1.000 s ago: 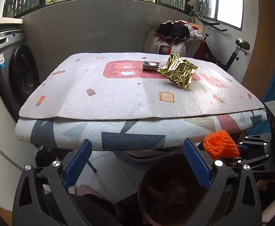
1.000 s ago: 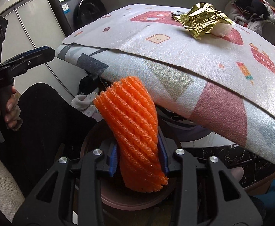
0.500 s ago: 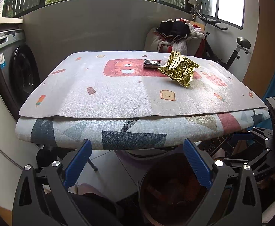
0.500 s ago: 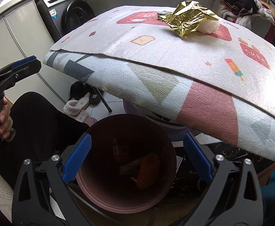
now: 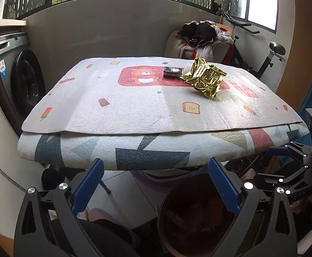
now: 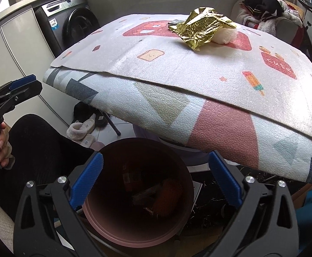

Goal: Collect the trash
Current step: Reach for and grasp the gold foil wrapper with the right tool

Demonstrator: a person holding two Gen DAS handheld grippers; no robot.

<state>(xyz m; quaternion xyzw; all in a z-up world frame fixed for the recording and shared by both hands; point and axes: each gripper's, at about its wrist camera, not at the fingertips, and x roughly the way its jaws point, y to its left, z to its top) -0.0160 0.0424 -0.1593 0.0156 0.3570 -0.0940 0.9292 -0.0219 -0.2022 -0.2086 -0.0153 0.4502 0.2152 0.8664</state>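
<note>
A crumpled gold foil wrapper [image 5: 203, 78] lies on the far right of the padded table [image 5: 134, 111]; it also shows in the right wrist view [image 6: 201, 27], with a white foam piece [image 6: 225, 36] beside it. A small dark packet [image 5: 172, 71] lies left of the wrapper. My right gripper [image 6: 155, 178] is open and empty above the brown trash bin [image 6: 117, 229]. An orange foam net [image 6: 166, 197] lies inside the bin. My left gripper [image 5: 155, 183] is open and empty below the table's near edge, beside the bin [image 5: 166, 224].
A washing machine [image 5: 12, 75] stands left of the table. A chair piled with clothes [image 5: 198, 36] and an exercise bike [image 5: 269, 57] stand behind it. Slippers [image 6: 81, 128] lie on the floor under the table. My dark-clothed leg [image 6: 38, 150] is left of the bin.
My right gripper opened and let go of the orange foam net, which dropped into the bin. The gripper has since risen a little. The left gripper stayed open and nearly still.
</note>
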